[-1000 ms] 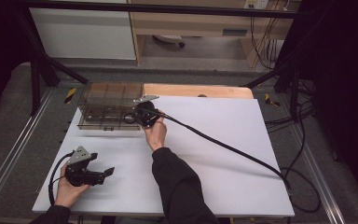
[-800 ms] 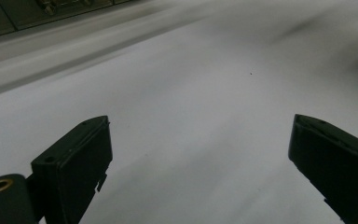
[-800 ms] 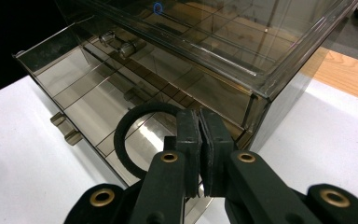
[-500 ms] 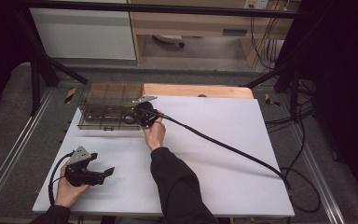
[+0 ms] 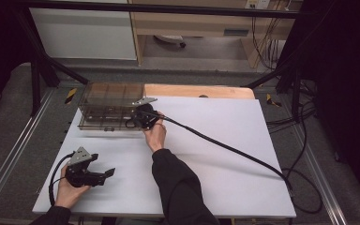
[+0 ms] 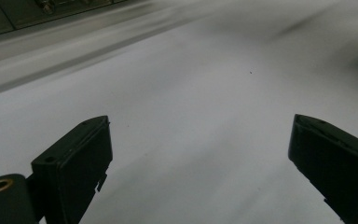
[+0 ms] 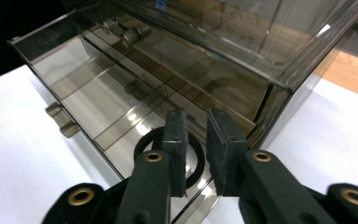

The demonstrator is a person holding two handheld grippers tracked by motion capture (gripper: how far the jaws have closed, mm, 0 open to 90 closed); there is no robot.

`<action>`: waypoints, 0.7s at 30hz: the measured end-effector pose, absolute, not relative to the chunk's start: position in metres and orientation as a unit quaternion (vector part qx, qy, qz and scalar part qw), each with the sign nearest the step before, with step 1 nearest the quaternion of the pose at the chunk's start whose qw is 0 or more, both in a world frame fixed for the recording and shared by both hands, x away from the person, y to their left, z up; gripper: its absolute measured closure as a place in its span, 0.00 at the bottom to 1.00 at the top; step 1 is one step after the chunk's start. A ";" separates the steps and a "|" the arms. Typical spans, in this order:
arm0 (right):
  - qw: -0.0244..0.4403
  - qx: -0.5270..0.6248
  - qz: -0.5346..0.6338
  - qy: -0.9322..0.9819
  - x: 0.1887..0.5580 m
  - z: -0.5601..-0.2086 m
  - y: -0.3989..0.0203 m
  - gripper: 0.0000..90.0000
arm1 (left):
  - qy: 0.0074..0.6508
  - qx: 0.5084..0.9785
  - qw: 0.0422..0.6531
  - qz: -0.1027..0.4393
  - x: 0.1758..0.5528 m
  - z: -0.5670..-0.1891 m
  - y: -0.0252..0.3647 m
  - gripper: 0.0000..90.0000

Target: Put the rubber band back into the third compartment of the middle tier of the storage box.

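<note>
— At the far left of the table (image 5: 243, 154): smoked clear drawer box (image 5: 108, 105), drawer pulled out toward the near side.
— And the right gripper (image 7: 196, 140)?
— Over the front of the open drawer (image 7: 98, 116), jaws nearly together with a thin gap, nothing seen between them. Black ring (image 7: 145, 142) just behind the tips, low in the drawer; touching or not, cannot tell.
— Left gripper (image 6: 198, 154)?
— Near the front left corner, resting low over bare white surface, jaws spread wide, holding nothing.
— Step in hand?
— Probably work at the drawer: reaching for the ring, or about to push the drawer shut.
— Next move?
— For the ring, wider jaws first, then lower around its rim. For closing, a straight push on the drawer front, maybe with the box steadied.
</note>
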State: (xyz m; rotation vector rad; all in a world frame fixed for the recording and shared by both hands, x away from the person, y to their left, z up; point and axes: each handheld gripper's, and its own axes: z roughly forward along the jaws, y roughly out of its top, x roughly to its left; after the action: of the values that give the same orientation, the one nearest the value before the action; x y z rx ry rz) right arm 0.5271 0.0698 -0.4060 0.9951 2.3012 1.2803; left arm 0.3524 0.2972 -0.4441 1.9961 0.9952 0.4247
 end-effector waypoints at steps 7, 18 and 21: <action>0.170 0.334 0.450 0.810 0.516 -0.393 0.066 0.73 | 0.398 0.796 0.423 0.170 0.352 -0.444 0.298 0.06; 0.145 0.324 0.452 0.818 0.497 -0.376 0.052 0.44 | 0.398 0.797 0.422 0.170 0.352 -0.444 0.297 0.06; 0.144 0.321 0.449 0.822 0.492 -0.375 0.043 0.36 | 0.398 0.797 0.422 0.169 0.352 -0.444 0.297 0.06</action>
State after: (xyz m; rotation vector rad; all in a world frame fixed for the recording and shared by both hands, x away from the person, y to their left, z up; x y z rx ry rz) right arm 0.4925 0.0432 -0.3751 0.9249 2.3694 1.2935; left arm 0.3520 0.2971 -0.4440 1.9951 0.9980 0.4237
